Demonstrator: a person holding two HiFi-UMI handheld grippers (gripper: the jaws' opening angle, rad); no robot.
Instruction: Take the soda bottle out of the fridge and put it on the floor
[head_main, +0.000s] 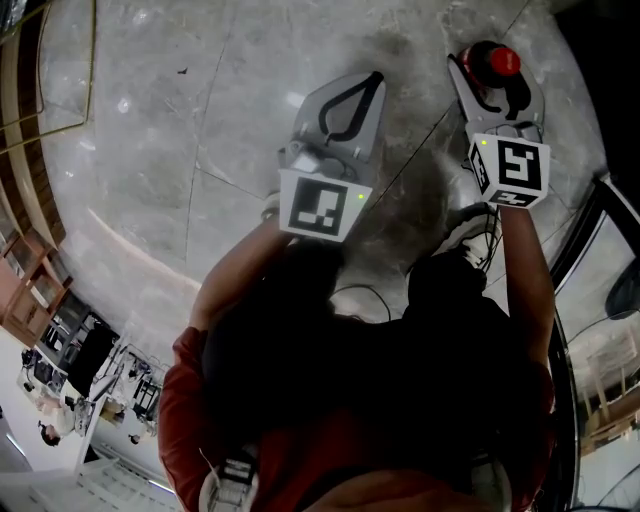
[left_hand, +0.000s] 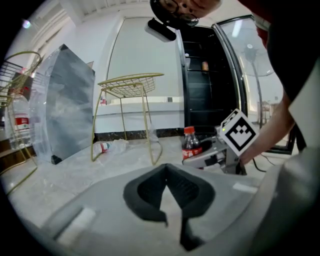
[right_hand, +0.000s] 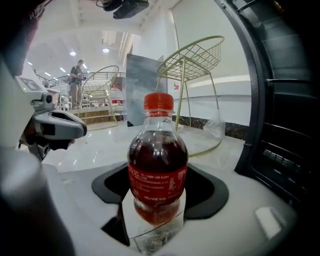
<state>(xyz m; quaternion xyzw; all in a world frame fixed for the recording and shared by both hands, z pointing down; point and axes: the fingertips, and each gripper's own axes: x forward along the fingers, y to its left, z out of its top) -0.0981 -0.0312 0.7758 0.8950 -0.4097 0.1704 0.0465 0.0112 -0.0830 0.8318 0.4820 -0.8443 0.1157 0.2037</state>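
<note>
Seen from above, a person in a red top (head_main: 200, 410) leans over a pale grey marble floor (head_main: 180, 150), holding 1 grey two-jaw gripper in each hand.

The right gripper (head_main: 495, 75) is clamped on a small clear plastic soda bottle with dark cola, a red label and a red cap (right_hand: 157, 165). In the right gripper view the bottle stands upright between the 2 black-padded jaws, gripped around its lower body just under the label. From above, only its red cap shows between the jaw tips. In the left gripper view the bottle sits low, near the floor, just in front of a tall black fridge with an open glass door (left_hand: 207, 80). Its base is hidden behind the gripper, so contact with the floor cannot be confirmed.

The left gripper (head_main: 362, 95) is beside the right one, a little apart from it. Its jaws are drawn together with their tips meeting, and they hold nothing.

A gold wire basket table on thin legs (left_hand: 131, 87) stands on the floor beyond the grippers, left of the fridge. A crumpled clear plastic bottle (left_hand: 107, 146) lies by its legs. Further left leans a flat grey panel (left_hand: 67, 102). A distant person (right_hand: 77, 80) stands far back in the right gripper view.
</note>
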